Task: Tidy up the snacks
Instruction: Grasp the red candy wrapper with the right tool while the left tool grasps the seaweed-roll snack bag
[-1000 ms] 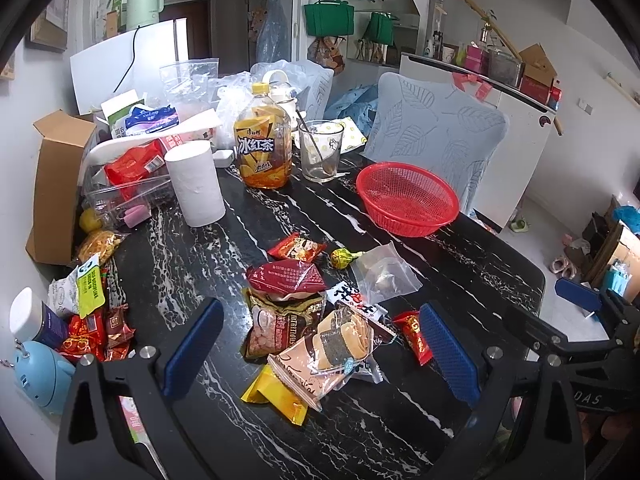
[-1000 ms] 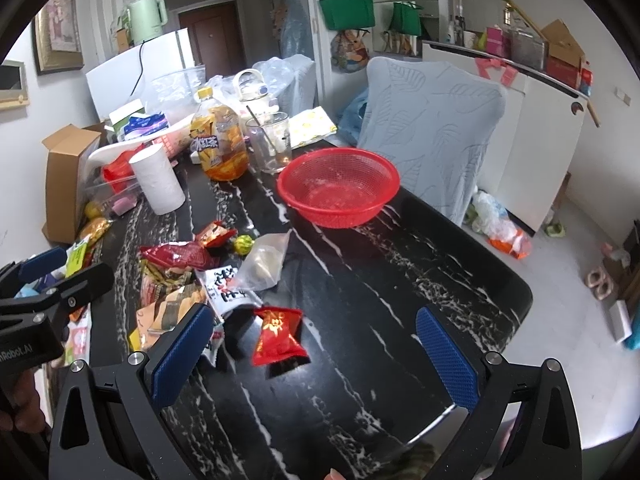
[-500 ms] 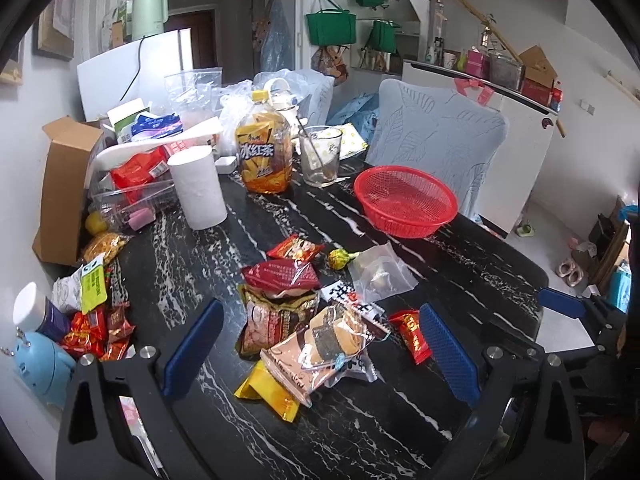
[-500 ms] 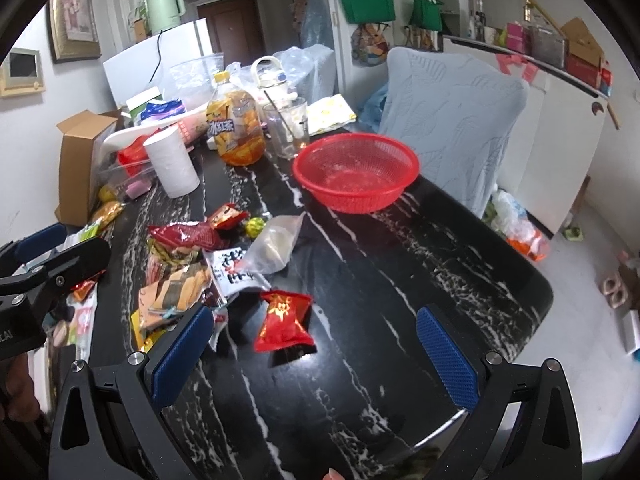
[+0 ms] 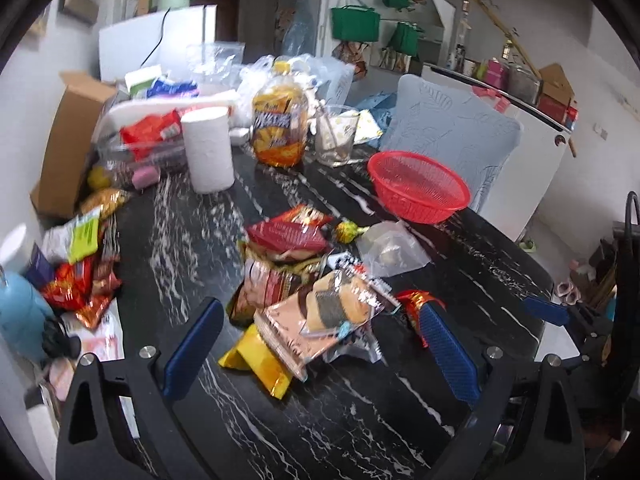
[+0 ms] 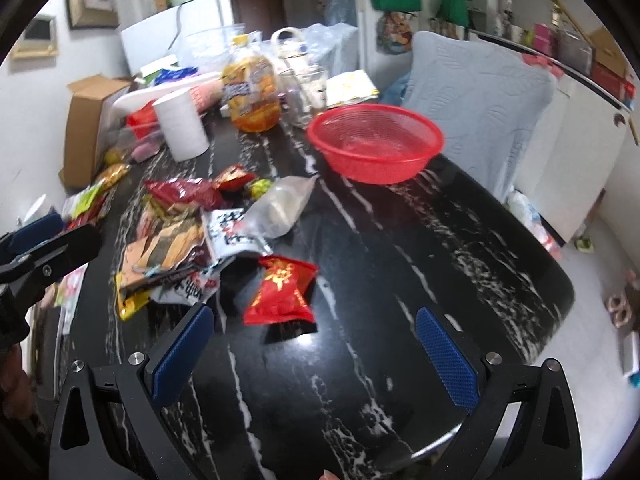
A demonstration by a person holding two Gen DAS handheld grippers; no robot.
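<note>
A heap of snack packets lies mid-table on the black marble table [image 5: 180, 240]: a pink cake packet [image 5: 320, 320], a yellow packet [image 5: 256, 364], a dark red bag [image 5: 286, 236], a clear bag [image 5: 390, 246]. A small red packet [image 6: 282, 292] lies apart, just ahead of my right gripper [image 6: 316, 354], which is open and holds nothing. My left gripper [image 5: 320, 346] is open too, hovering over the pink cake packet without touching it. An empty red basket [image 6: 376, 144] stands beyond, also seen as the red basket [image 5: 418, 186] in the left wrist view.
At the back stand a paper roll [image 5: 208, 148], an iced-tea bottle [image 5: 280, 124] and a glass [image 5: 336, 136]. More snacks [image 5: 80, 272] and a cardboard box [image 5: 66, 144] crowd the left edge. A light-blue chair [image 6: 476, 92] stands behind the basket. The table's right half [image 6: 460, 248] is bare.
Both grippers have moved forward and lower toward the snacks; the pile and the red packet look larger. Both stay open, and nothing on the table has shifted.
</note>
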